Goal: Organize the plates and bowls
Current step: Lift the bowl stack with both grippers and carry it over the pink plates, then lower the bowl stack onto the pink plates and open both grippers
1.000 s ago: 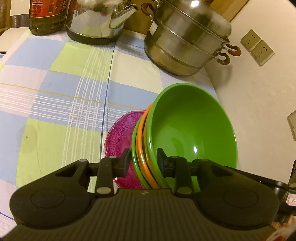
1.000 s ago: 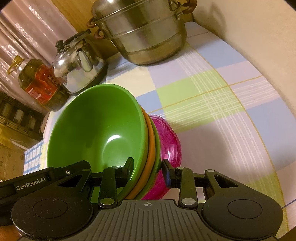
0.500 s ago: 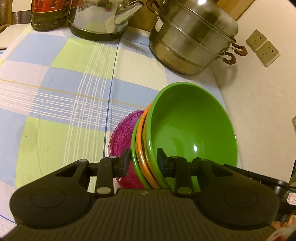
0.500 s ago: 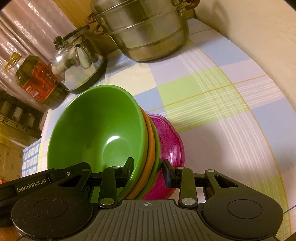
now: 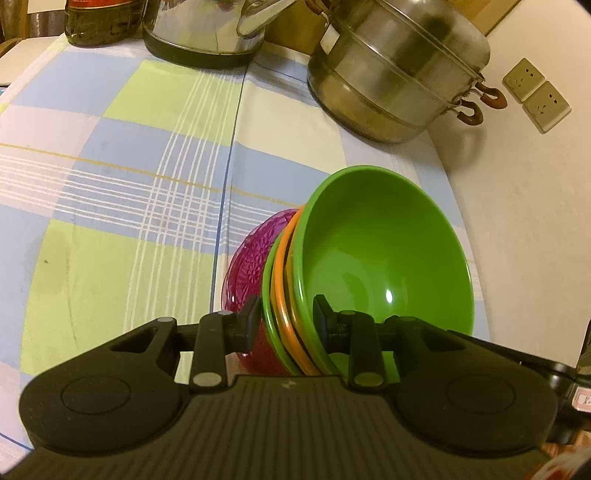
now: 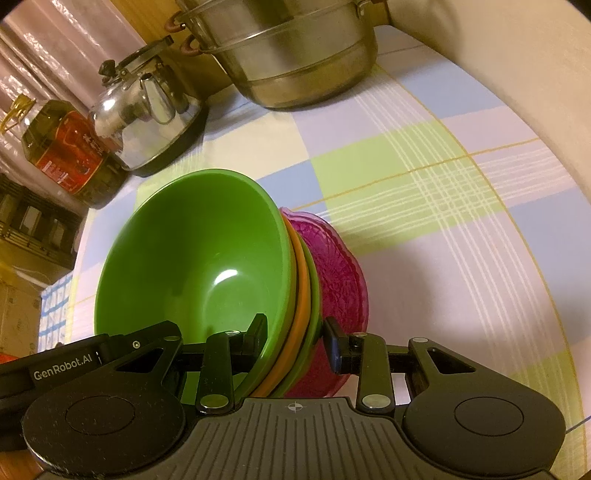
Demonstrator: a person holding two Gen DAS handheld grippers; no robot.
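Compared with a second ago, the steamer pot [image 5: 399, 74] and kettle [image 5: 207, 33] sit nearer in both views; the grip is unchanged. The left tongs [image 5: 285, 322] and right tongs [image 6: 295, 341] each clamp one rim of the bowl stack [image 5: 384, 258], held tilted on edge above the checked cloth of the surface [image 5: 122, 192]. Stack order: green bowl [image 6: 195, 258] innermost, then an orange rim [image 6: 301, 291], a second green rim, and the magenta glass bowl [image 6: 341, 280] outermost. An oil bottle [image 6: 62, 151] stands beside the kettle; wall sockets [image 5: 535, 96] lie beyond the pot.
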